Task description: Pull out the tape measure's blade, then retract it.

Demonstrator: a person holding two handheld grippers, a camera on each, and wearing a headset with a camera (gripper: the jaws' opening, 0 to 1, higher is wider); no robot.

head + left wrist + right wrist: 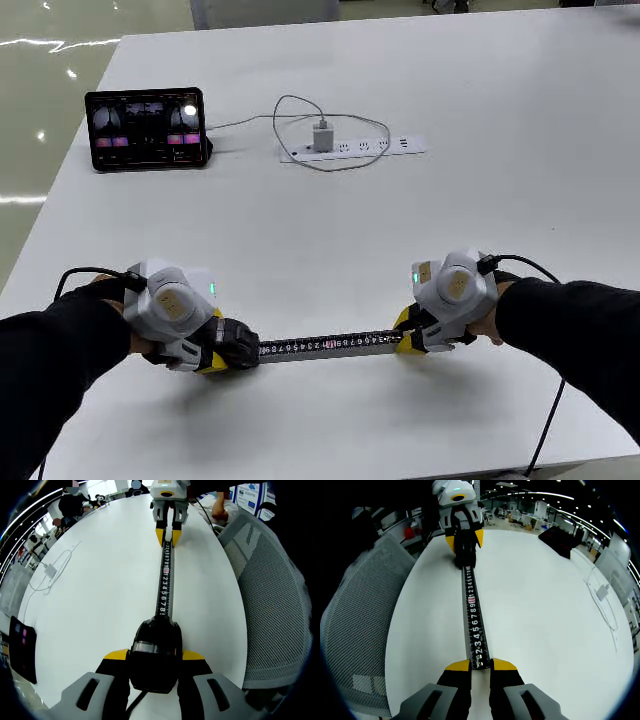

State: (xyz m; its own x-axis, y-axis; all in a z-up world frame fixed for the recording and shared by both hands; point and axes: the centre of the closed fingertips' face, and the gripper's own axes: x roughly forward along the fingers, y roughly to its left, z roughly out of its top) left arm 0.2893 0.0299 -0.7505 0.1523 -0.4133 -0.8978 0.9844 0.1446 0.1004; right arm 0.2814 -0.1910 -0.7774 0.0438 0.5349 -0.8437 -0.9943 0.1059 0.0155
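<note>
Near worktop front edge: left gripper clamps tape case; right gripper pinches blade tip, blade stretched flat between them. Wide bare surface beyond; tablet and power strip well back. Blade hook hidden between jaws; far numbers blur.

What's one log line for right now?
left gripper: shut on tape measure case | right gripper: shut on blade | blade: stretched between grippers

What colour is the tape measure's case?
Black. The case shows best in the left gripper view, with the blade running out of it.
</note>
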